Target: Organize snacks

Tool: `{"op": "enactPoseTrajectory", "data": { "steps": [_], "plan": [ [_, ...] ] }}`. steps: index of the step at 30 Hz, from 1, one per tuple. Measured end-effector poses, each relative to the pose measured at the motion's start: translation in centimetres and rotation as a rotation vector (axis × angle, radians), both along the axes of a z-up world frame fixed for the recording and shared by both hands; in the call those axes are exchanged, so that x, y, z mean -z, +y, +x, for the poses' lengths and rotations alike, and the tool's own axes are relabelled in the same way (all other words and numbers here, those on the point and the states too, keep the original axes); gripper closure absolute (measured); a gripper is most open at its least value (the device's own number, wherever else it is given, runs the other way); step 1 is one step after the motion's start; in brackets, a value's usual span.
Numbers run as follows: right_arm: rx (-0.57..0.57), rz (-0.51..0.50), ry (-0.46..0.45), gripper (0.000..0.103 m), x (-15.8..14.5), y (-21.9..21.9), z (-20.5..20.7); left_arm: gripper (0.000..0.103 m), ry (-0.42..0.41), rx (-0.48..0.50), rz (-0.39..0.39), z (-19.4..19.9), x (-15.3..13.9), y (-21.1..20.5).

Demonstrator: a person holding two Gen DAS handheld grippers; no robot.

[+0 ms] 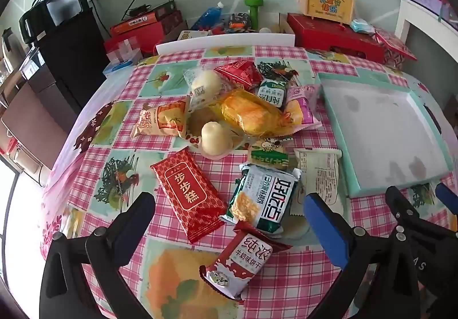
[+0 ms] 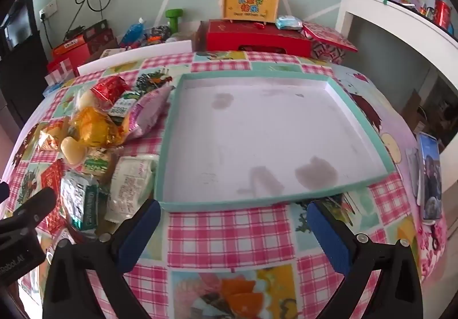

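Observation:
A heap of snack packets lies on the checked tablecloth: a long red packet [image 1: 187, 194], a green-white packet [image 1: 263, 196], a red-white milk biscuit packet [image 1: 243, 261], a yellow wrapped cake [image 1: 249, 113] and a white jelly cup [image 1: 213, 137]. A shallow teal-rimmed tray [image 2: 369, 130] stands empty to their right; it also shows in the left wrist view [image 1: 332, 110]. My left gripper [image 1: 229, 213] is open and empty above the near packets. My right gripper [image 2: 233, 217] is open and empty at the tray's near edge. The heap shows at the left of the right wrist view [image 2: 94, 124].
Red gift boxes [image 2: 257, 38], a yellow toy case [image 2: 250, 4], a green dumbbell [image 1: 253, 11] and a blue bottle [image 1: 209, 15] crowd the far table edge. A phone [image 2: 429, 176] lies at the table's right edge. A black cabinet [image 1: 71, 55] stands left.

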State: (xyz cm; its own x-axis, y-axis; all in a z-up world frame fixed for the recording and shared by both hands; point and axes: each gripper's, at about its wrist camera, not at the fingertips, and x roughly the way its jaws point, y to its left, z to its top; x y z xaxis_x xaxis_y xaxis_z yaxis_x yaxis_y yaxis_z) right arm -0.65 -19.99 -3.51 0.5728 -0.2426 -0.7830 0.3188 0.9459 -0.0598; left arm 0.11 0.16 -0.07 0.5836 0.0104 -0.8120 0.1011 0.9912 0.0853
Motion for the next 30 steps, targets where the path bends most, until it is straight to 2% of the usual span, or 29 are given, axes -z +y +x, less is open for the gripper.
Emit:
{"op": "enactPoseTrajectory", "data": {
  "steps": [6,8,13,30],
  "plan": [
    [0.009,0.026,-0.022,0.000,-0.2,-1.5,-0.6,0.000,0.079,-0.030,0.038,0.4,1.0,0.5],
    [0.027,-0.008,-0.015,0.000,-0.7,-0.9,-0.9,0.000,0.094,-0.029,0.043,0.8,0.8,0.0],
    [0.030,-0.019,0.015,0.000,-0.8,-0.9,-0.7,0.000,0.091,-0.018,0.029,0.5,1.1,0.1],
    [0.038,-0.010,-0.006,0.000,-1.0,-1.2,-1.1,0.000,0.100,-0.011,0.060,0.4,1.9,0.3]
  ]
}}
